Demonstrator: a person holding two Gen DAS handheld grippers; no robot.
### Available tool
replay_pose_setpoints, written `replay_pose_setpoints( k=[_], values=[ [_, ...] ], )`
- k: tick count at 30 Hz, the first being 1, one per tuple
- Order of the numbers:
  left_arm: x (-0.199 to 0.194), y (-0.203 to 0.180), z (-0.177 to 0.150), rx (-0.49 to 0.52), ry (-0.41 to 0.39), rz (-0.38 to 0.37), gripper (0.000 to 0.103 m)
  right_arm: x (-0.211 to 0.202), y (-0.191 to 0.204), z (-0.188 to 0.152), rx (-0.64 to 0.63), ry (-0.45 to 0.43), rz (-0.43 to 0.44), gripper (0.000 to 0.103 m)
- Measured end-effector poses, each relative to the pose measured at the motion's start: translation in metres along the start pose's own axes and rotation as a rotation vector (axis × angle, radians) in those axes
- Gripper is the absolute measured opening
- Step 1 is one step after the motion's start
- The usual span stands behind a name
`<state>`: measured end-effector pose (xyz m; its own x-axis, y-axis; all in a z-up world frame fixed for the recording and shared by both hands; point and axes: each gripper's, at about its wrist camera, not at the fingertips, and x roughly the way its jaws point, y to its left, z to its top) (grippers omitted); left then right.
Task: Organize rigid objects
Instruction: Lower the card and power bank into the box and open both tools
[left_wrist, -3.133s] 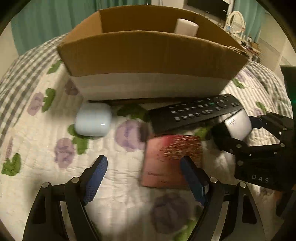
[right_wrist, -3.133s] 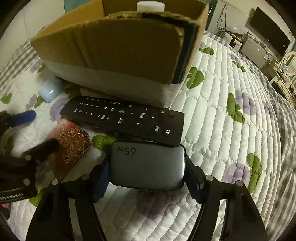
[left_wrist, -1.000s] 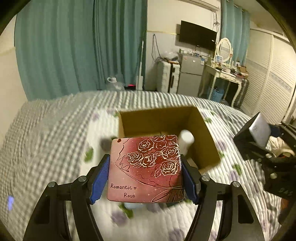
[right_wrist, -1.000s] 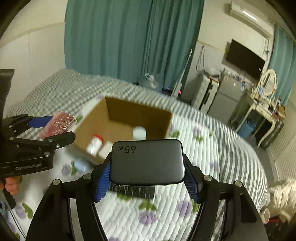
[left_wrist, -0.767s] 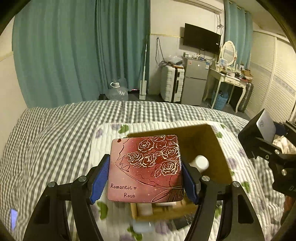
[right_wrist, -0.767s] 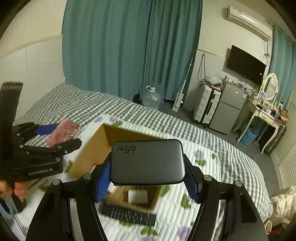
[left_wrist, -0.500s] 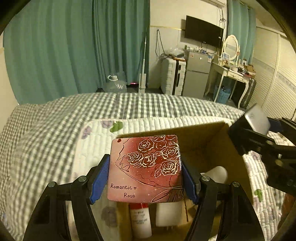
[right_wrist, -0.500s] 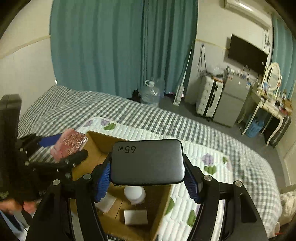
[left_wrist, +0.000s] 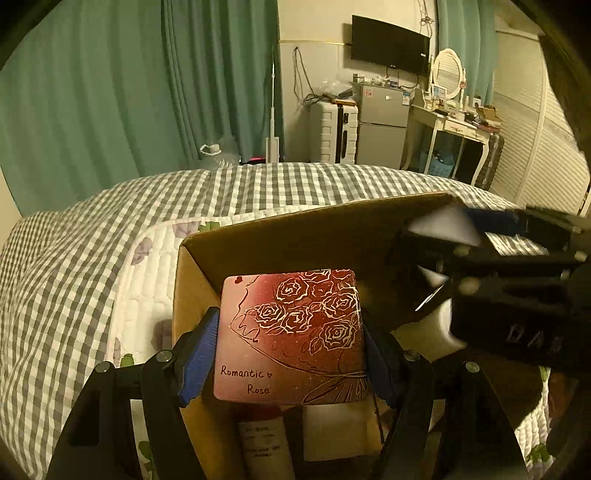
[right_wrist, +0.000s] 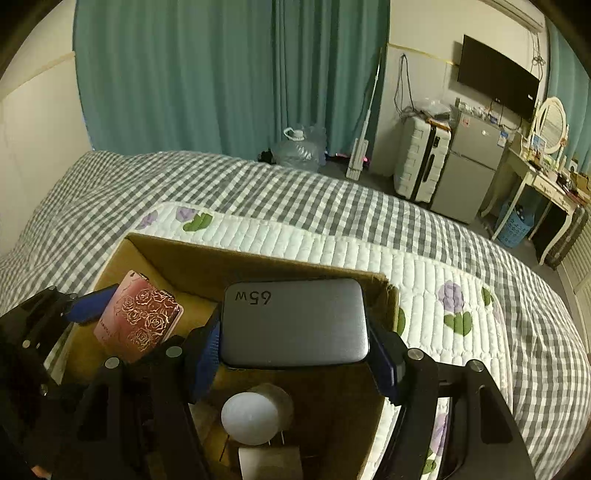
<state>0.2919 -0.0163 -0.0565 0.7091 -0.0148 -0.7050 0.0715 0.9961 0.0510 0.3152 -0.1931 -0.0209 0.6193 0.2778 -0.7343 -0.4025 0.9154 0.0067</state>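
My left gripper (left_wrist: 290, 339) is shut on a red box (left_wrist: 290, 336) with gold roses, marked "Romantic Rose", and holds it above the open cardboard box (left_wrist: 306, 236). The red box also shows in the right wrist view (right_wrist: 138, 317). My right gripper (right_wrist: 295, 328) is shut on a grey charger (right_wrist: 295, 325) marked "65W", held over the same cardboard box (right_wrist: 236, 262). The charger shows blurred in the left wrist view (left_wrist: 443, 229).
Inside the cardboard box stand a white-capped bottle (right_wrist: 253, 413), a red-capped bottle (left_wrist: 262, 439) and a small white box (left_wrist: 336, 432). The cardboard box sits on a floral quilt (right_wrist: 424, 273) over a checked bedspread (left_wrist: 55, 266).
Both grippers have come down and forward with their loads, from high above the bed to just over the open cardboard box. The two grippers are now closer together.
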Motion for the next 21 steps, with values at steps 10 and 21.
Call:
replay_pose_setpoints(
  k=[10,21],
  values=[
    [-0.098,-0.015,0.005,0.038,-0.108,0.016,0.083,-0.084,0.001,0.004,0.026,-0.096,-0.027,0.086],
    [-0.204,-0.009,-0.007,0.012,-0.161,0.053,0.085,-0.215,0.013,-0.020,-0.011,-0.156,-0.158,0.091]
  ],
)
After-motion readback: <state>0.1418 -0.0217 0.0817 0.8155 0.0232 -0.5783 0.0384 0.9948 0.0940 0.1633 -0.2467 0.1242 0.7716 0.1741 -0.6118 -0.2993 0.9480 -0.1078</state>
